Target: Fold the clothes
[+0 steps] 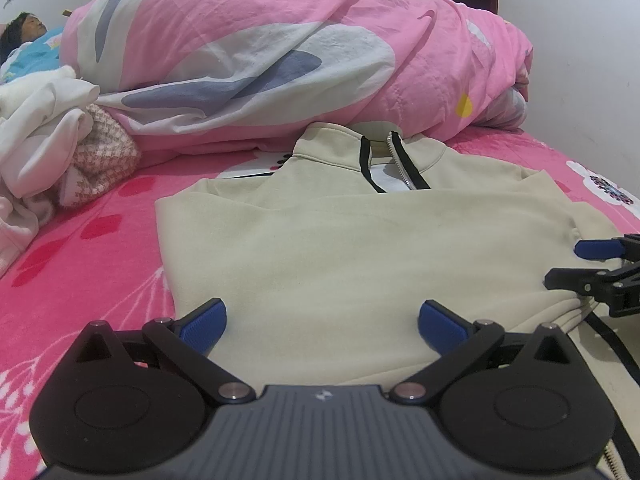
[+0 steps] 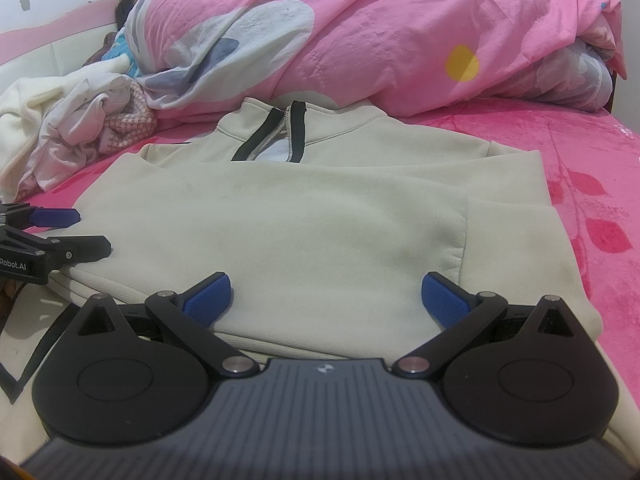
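A beige zip-collar sweatshirt [image 1: 352, 248] lies flat on the pink bed, its sides folded in and its collar at the far end. The same sweatshirt [image 2: 304, 224] fills the middle of the right wrist view. My left gripper [image 1: 322, 322] stands open over the garment's near hem, nothing between its blue pads. My right gripper [image 2: 326, 298] is open too, above the near hem further right. Each gripper shows in the other's view: the right gripper [image 1: 584, 264] at the right edge, the left gripper [image 2: 80, 232] at the left edge, both beside the hem.
A big pink quilt [image 1: 304, 52] is heaped behind the collar. A pile of white and pink-check clothes [image 1: 48, 148] lies at the far left. A person lies at the back left [image 1: 24, 28]. Pink bedsheet [image 2: 592, 184] shows to the right of the sweatshirt.
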Tool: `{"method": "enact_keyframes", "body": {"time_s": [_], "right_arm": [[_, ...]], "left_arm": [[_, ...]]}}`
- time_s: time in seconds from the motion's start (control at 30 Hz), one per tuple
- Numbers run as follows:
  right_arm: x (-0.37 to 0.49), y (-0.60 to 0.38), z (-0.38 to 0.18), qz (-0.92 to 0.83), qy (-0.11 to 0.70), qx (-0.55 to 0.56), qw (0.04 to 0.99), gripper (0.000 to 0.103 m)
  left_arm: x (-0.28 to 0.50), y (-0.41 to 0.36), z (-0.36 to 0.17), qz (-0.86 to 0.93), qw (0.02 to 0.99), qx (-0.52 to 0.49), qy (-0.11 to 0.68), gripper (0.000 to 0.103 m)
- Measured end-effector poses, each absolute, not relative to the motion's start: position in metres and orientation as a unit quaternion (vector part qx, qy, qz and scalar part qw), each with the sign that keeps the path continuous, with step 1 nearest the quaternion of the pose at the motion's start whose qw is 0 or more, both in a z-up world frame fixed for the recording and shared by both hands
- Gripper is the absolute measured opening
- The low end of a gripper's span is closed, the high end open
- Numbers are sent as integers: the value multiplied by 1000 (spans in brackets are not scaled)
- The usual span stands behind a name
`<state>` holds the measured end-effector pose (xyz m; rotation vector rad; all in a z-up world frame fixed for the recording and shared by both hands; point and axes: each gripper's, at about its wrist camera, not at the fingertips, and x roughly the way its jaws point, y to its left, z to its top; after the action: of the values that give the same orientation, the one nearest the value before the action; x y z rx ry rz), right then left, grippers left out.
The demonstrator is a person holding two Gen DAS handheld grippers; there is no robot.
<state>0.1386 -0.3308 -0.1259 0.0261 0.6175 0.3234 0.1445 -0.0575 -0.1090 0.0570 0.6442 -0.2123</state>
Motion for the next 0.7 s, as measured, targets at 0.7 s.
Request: {"method": "enact_keyframes", "body": {"time_s": [0.7], "right_arm": [[139,-331,-126,158,303,13,940,102]], "left_arm": [[145,-57,-109,-104,942,26,317,103]]}}
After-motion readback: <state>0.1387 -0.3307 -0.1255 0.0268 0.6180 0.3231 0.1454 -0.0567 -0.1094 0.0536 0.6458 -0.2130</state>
